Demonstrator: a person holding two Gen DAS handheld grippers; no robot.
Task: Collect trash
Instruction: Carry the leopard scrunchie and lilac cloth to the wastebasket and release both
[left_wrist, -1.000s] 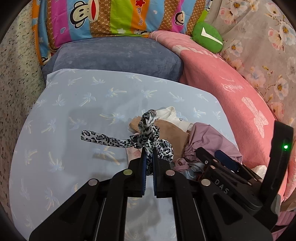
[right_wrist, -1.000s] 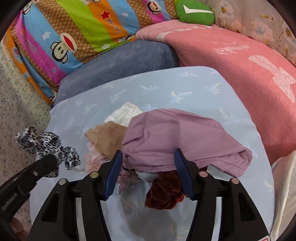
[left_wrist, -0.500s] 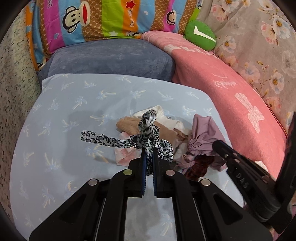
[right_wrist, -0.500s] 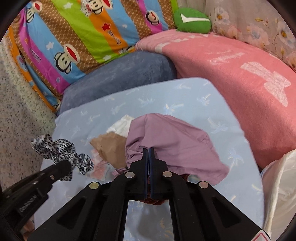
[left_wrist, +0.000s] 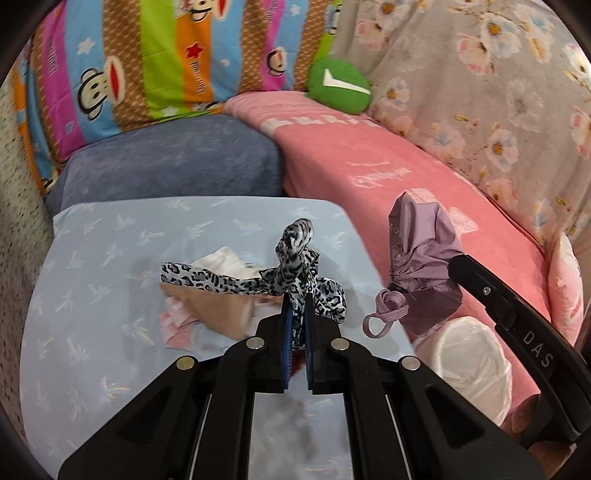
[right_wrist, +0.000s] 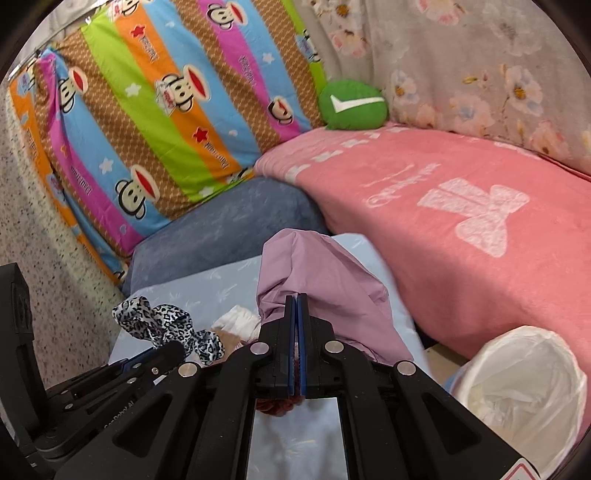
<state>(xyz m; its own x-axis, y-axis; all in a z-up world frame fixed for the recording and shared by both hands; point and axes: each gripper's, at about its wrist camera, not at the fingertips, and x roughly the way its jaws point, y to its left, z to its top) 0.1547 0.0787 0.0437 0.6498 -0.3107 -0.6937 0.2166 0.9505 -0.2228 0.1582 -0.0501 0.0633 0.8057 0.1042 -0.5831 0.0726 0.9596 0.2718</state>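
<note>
now the left gripper (left_wrist: 295, 325) is clamped on a leopard-print cloth strip (left_wrist: 295, 258), holding it up above the light blue table (left_wrist: 92, 332); one tail of the strip sticks out sideways toward the table's left edge. the right gripper (right_wrist: 297, 332) is pinched shut on a mauve cloth (right_wrist: 317, 280), which hangs lifted off the surface near the table's right edge, with a looped cord (left_wrist: 384, 314) dangling from it in the left wrist view. on the middle of the table lie a tan cloth (left_wrist: 218, 310), a white crumpled piece (left_wrist: 221, 262) and a pink patterned scrap (left_wrist: 177, 325), touching one another. just beside the table's right edge stands a bin lined with a white bag (right_wrist: 524, 384), next to a pink blanket (right_wrist: 443, 206).
</note>
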